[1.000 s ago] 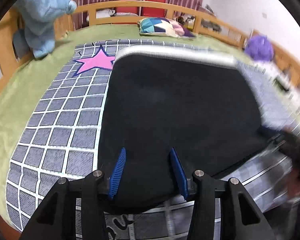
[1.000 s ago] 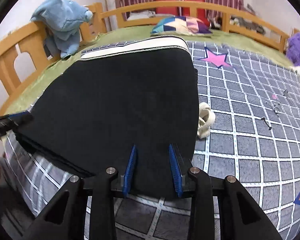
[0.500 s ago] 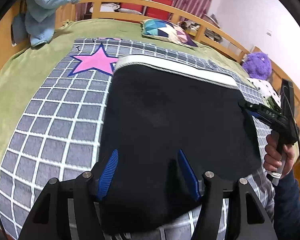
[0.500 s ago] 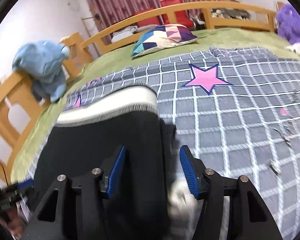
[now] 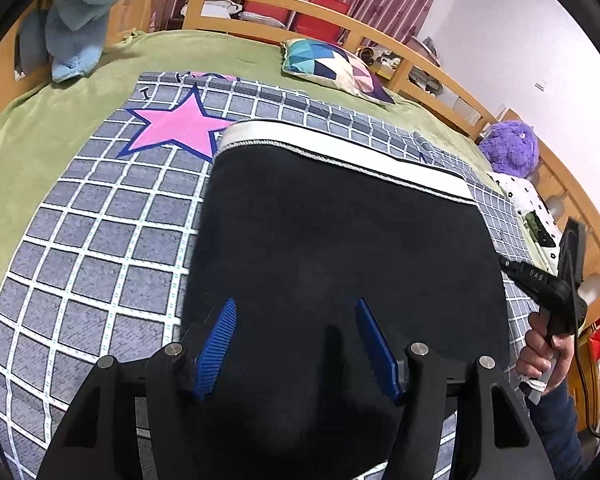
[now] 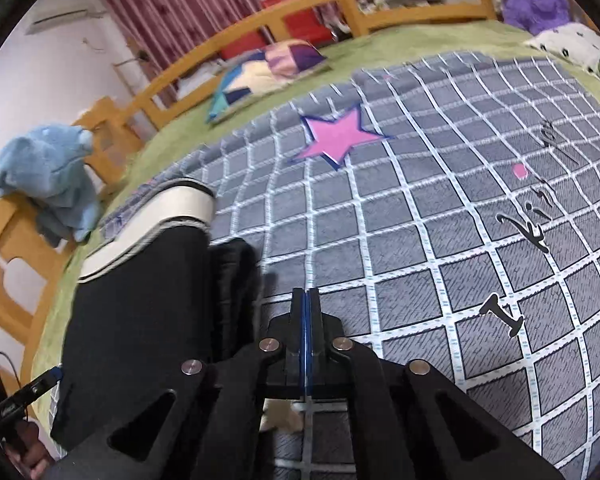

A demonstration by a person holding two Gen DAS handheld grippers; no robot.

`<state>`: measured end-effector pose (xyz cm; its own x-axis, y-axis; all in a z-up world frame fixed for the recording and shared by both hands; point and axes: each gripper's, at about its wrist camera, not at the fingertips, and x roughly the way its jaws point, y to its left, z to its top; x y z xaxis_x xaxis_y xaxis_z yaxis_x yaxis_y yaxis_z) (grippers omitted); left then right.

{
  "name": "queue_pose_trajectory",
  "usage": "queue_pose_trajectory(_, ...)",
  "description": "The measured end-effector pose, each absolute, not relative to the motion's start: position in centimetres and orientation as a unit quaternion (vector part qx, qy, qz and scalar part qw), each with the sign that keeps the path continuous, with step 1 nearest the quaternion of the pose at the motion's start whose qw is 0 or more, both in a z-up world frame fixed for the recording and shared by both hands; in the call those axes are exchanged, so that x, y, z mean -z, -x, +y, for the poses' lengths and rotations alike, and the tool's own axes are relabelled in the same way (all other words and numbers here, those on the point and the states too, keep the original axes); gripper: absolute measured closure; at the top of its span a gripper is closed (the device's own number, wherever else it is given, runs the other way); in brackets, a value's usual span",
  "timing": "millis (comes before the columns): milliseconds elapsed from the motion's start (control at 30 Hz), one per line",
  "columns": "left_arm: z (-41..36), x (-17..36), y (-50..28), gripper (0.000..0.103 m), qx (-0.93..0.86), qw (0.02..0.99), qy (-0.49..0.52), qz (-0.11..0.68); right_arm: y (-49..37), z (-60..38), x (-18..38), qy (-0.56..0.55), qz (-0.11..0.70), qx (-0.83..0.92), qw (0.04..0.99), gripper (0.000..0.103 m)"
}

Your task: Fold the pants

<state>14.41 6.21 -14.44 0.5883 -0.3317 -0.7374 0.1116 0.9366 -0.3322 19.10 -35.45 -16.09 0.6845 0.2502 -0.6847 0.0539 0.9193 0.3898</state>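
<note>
Black cloth fills the middle of the left wrist view: the pants [image 5: 340, 248] lie flat on the checked blanket [image 5: 92, 240] of the bed, folded into a broad block whose white waistband [image 5: 340, 152] forms the far edge. The block's long axis runs away from the person, from the near edge of the bed toward the waistband.

The left gripper [image 5: 296, 344] hangs over the near end of the pants, slanted downward, its blue pads [image 5: 216, 348] standing apart with black cloth beneath and between them. They do not appear to press on the fabric, so it holds nothing.

The right gripper [image 6: 307, 344] has just been closing and its jaws now stand pressed together with nothing visible between them. It sits off the pants' right edge, over bare blanket, so the pants lie to its left, just beside it. A loose ridge of black cloth [image 6: 236, 280] bulges at that right edge, not lying flush.

The left gripper is plainly nearer to the cloth, being right above it. A next fold along the long axis would likely carry the near end toward the waistband; the far side offers room, with blanket and a pink star [image 6: 338, 136] before the pillow [image 5: 336, 70]. To the right the blanket is open. The near edge of the bed is tight.
</note>
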Motion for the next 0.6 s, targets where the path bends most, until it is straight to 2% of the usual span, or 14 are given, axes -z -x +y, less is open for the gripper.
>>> queue_pose_trajectory(67, 6.1, 14.5, -14.2, 0.042, 0.125, 0.882, 0.122, 0.438, -19.1, -34.9, 15.3, -0.198, 0.382, -0.08, 0.899, 0.096)
queue_pose_trajectory(133, 6.2, 14.4, -14.0, 0.042, 0.125, 0.882, 0.121, 0.438, -19.8, -33.9, 14.2, -0.199, 0.374, -0.093, 0.901, 0.072)
queue_pose_trajectory(200, 6.3, 14.3, -13.8, 0.042, 0.126, 0.881, 0.123, 0.438, -20.7, -32.9, 13.6, -0.187, 0.367, -0.104, 0.905, 0.063)
queue_pose_trajectory(300, 6.8, 14.1, -13.7, 0.042, 0.125, 0.88, 0.13, 0.439, -22.6, -30.8, 13.5, -0.159, 0.388, -0.115, 0.9, 0.063)
queue_pose_trajectory(400, 7.3, 13.8, -13.7, 0.042, 0.121, 0.881, 0.133, 0.437, -24.0, -28.6, 14.8, -0.122, 0.413, -0.108, 0.896, 0.079)
queue_pose_trajectory(433, 7.4, 13.7, -13.6, 0.042, 0.12, 0.881, 0.134, 0.437, -23.9, -28.2, 14.5, -0.11, 0.406, -0.11, 0.901, 0.09)
queue_pose_trajectory(567, 8.0, 12.9, -13.2, 0.042, 0.123, 0.886, 0.132, 0.427, -21.2, -30.9, 11.3, -0.178, 0.347, -0.134, 0.911, 0.091)
queue_pose_trajectory(600, 8.1, 12.7, -13.2, 0.042, 0.122, 0.887, 0.129, 0.426, -20.7, -31.1, 11.0, -0.165, 0.344, -0.116, 0.917, 0.091)
